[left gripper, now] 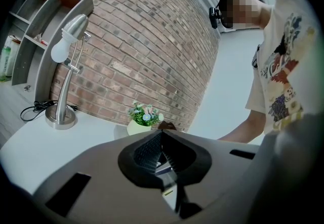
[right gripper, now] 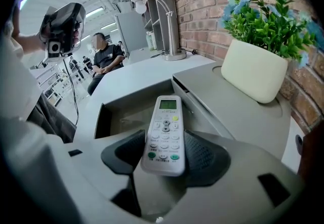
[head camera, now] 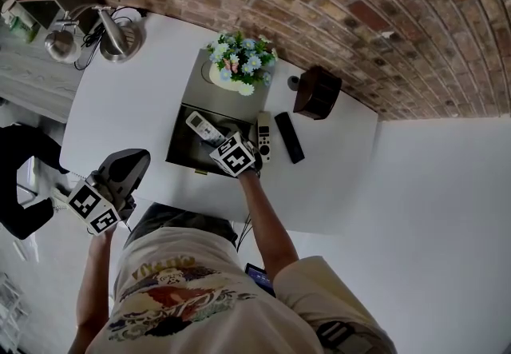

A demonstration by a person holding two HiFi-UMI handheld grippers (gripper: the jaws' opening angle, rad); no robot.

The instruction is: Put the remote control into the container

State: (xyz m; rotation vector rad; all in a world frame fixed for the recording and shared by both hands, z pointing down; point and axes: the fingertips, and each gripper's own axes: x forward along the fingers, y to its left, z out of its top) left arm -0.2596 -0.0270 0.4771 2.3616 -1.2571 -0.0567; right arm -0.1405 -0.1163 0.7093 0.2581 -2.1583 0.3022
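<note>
A white tabletop (head camera: 136,105) against a brick wall, seen from above. At far left a metal desk lamp (head camera: 112,33) stands on it. Below it, off the table's near edge, the left gripper (head camera: 132,159) hangs idle, its jaws drawn together with nothing between them. In the middle sits a grey container (head camera: 184,151), its near compartment open and its far half a flat top that carries a cream pot of flowers (head camera: 238,65). The right gripper (right gripper: 162,160) tilts down over the open compartment, its jaws set wide and pressing on the long sides of the remote control (right gripper: 164,132), gripping its lower half. The remote is white and slim, with a small green screen at its far end, rows of pale buttons, one yellow button and two green ones near the jaws. Its screen end points into the compartment; whether it touches the floor there cannot be told. This looks like the placing step: next, lower it until it rests inside, then open the jaws. To the right a second white remote (head camera: 263,137) and a black remote (head camera: 289,137) lie on the tabletop.
</note>
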